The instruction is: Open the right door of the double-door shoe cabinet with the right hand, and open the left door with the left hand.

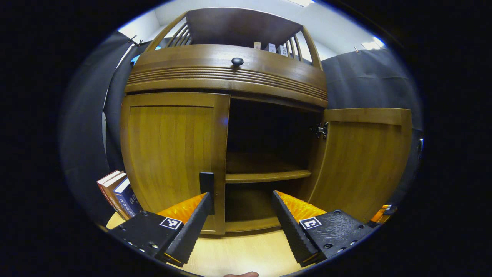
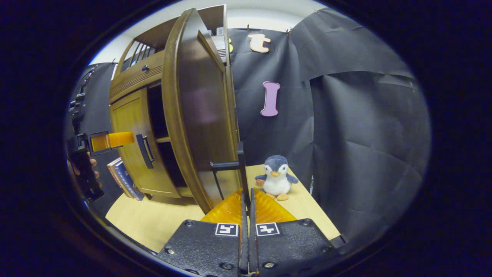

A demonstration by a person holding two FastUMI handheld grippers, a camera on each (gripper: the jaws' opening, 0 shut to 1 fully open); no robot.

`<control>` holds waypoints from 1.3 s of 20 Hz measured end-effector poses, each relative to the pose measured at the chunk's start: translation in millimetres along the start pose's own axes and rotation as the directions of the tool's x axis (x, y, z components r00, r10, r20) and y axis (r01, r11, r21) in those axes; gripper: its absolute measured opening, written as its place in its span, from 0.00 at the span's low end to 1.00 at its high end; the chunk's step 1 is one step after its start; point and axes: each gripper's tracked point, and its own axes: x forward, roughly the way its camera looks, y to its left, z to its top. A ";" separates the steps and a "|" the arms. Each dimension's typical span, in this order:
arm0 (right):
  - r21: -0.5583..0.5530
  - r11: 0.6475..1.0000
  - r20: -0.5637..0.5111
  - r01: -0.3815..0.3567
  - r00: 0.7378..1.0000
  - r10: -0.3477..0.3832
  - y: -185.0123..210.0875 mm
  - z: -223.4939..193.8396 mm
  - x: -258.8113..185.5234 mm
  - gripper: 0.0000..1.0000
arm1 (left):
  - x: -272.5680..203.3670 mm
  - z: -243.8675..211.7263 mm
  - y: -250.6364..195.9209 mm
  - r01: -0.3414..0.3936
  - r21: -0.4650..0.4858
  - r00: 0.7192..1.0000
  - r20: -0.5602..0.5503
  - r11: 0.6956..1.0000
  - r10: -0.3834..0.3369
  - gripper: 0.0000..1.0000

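The wooden shoe cabinet [image 1: 230, 77] stands on a light table. Its left door [image 1: 173, 154] is closed, and the dark handle [image 1: 206, 184] sits by the door's inner edge. My left gripper [image 1: 241, 197] is open just in front, its left finger almost at that handle. The right door [image 1: 365, 161] is swung wide open, baring a shelf [image 1: 267, 176]. In the right gripper view this right door [image 2: 200, 115] is edge-on. My right gripper [image 2: 246, 198] is shut on its handle [image 2: 241, 161]. The left gripper [image 2: 115, 140] and the hand holding it hover before the left door's handle [image 2: 144, 151].
Several books [image 1: 119, 192] lean against the cabinet's left side. A plush penguin [image 2: 276, 177] sits on the table [image 2: 161, 219] right of the open door. A drawer knob [image 1: 237, 61] is above the doors. Black cloth walls close in behind and at the sides.
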 end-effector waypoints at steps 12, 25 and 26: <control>-0.002 0.997 0.094 0.081 0.992 -0.081 -22.4 38.8 -35.5 0.04 | 64.5 -34.3 50.5 -0.071 0.032 0.996 -0.058 0.997 0.073 0.94; -0.039 0.999 0.179 0.002 0.984 0.005 33.4 70.5 -73.7 0.04 | 115.5 -39.4 77.6 -0.091 0.021 0.996 0.009 0.996 0.091 0.55; -0.040 0.999 0.173 -0.014 0.985 0.021 40.0 68.8 -74.1 0.03 | 116.2 -40.7 72.1 -0.073 0.019 0.997 0.000 0.997 0.073 0.53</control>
